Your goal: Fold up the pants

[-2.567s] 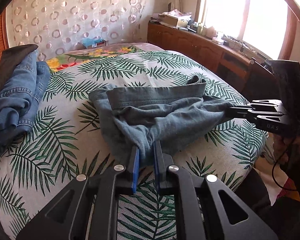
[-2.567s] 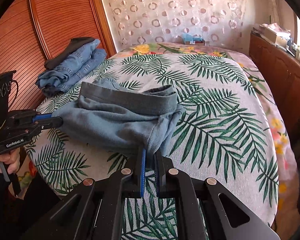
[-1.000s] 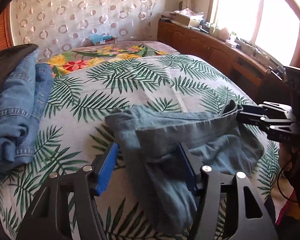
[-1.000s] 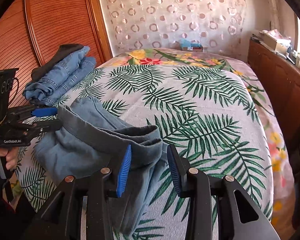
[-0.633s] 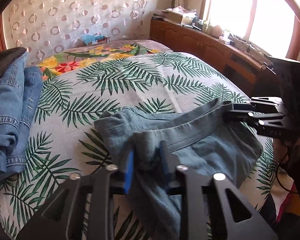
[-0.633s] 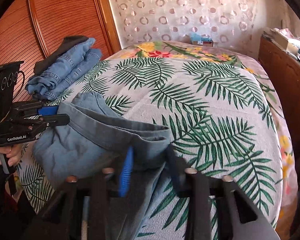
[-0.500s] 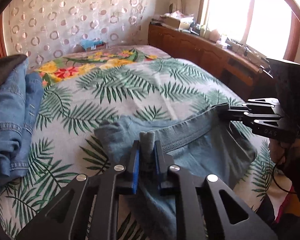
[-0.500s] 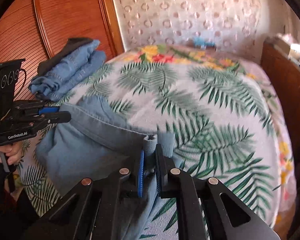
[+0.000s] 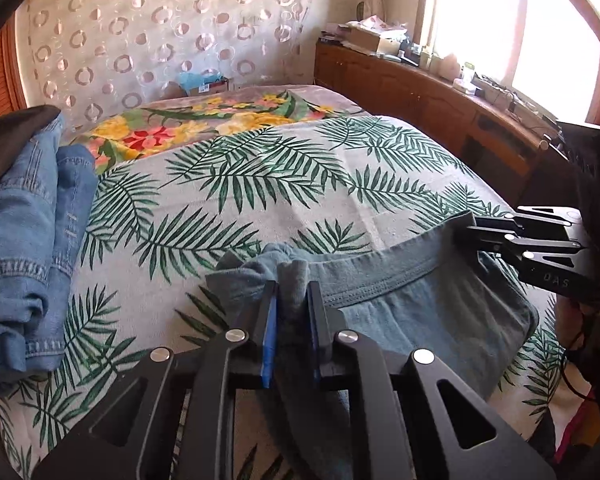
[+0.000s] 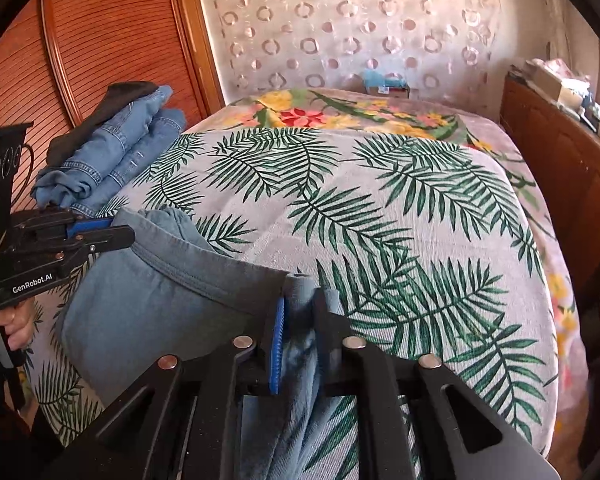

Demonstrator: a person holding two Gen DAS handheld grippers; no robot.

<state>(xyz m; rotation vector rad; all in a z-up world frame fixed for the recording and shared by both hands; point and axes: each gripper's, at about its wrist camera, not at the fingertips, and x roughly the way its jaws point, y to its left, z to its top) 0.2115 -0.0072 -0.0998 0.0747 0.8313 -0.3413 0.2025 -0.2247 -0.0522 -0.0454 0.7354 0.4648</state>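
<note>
The left tongs (image 9: 292, 312) pinch one end of the waistband of the grey-blue pants (image 9: 420, 304). The right tongs (image 10: 300, 328) pinch the other end, though that part looks blurry. The pants lie at the near edge of the bed (image 9: 260, 184). Further back, folded jeans (image 9: 28, 240) sit in a pile.

Soft, matt grey-blue cloth pants (image 9: 400, 304) lie on a woven leaf-print bedspread (image 9: 260, 184), beside coarse denim jeans (image 9: 24, 240), glossy ribbed wooden doors (image 10: 100, 40) and matt black grippers.
</note>
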